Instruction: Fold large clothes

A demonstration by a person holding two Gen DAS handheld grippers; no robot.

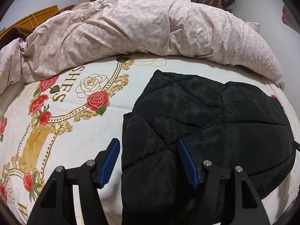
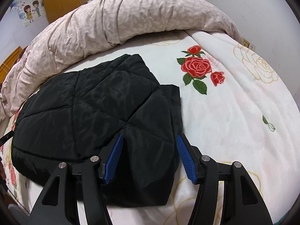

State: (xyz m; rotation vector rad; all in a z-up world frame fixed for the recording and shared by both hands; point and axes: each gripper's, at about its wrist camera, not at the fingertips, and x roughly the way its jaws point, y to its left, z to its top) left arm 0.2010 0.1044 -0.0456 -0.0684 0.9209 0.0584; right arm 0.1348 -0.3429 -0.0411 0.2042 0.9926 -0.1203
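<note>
1. Left wrist view: black quilted jacket [image 1: 206, 123], partly folded, lying on the rose-print blanket [image 1: 78, 131] in front of a bunched duvet [image 1: 131, 28].
2. Left gripper [image 1: 149, 163]: jaws wide apart, holding nothing, poised over the jacket's near edge.
3. Right gripper [image 2: 150, 157]: likewise spread and empty, above the jacket's right corner.
4. Handling, judged: padded, soft, light, slick shell; pinch thick seamed edges, not smooth panels.

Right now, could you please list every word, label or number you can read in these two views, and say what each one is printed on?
"SHES": gold letters, apparently the end of a longer word, on the white rose-printed bed blanket, partly hidden by the beige leaf-patterned duvet.
A single gold letter, perhaps "W" or "M", at the blanket's lower left edge.
Cartoon couple wall sticker: a line of small text, too blurred to read.
Black quilted jacket: no readable label.
</note>
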